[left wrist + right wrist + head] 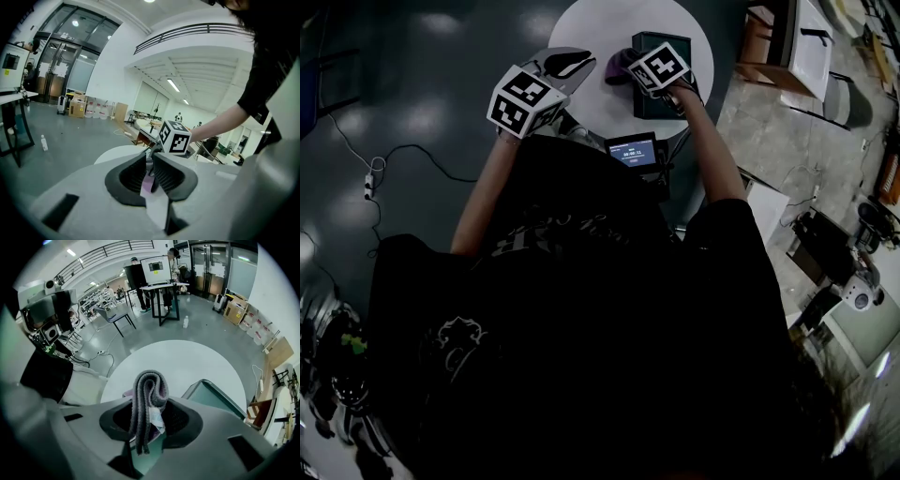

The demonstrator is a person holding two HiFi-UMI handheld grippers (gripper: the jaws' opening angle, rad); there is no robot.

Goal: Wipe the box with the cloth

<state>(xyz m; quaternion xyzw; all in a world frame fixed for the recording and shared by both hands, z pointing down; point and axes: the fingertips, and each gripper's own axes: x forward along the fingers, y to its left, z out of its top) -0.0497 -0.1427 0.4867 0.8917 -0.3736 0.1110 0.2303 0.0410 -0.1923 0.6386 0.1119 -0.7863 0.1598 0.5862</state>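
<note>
Your right claw (150, 420) clamps the folded cloth (149, 392) near the box (213, 397) on the surface (183, 364). Your left claw (151, 161) sits closed alongside.

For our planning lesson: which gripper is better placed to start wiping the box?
Right. The right gripper is shut on the folded cloth, next to the box; the left gripper, jaws together, sits farther from it.

Large open lab or workshop hall: polished grey floor (70, 136), glass entrance doors (61, 70), mezzanine railing (211, 30), stacked cardboard boxes (77, 108), monitor (156, 268) on tall stand, loose cables (403, 155) across floor.
</note>
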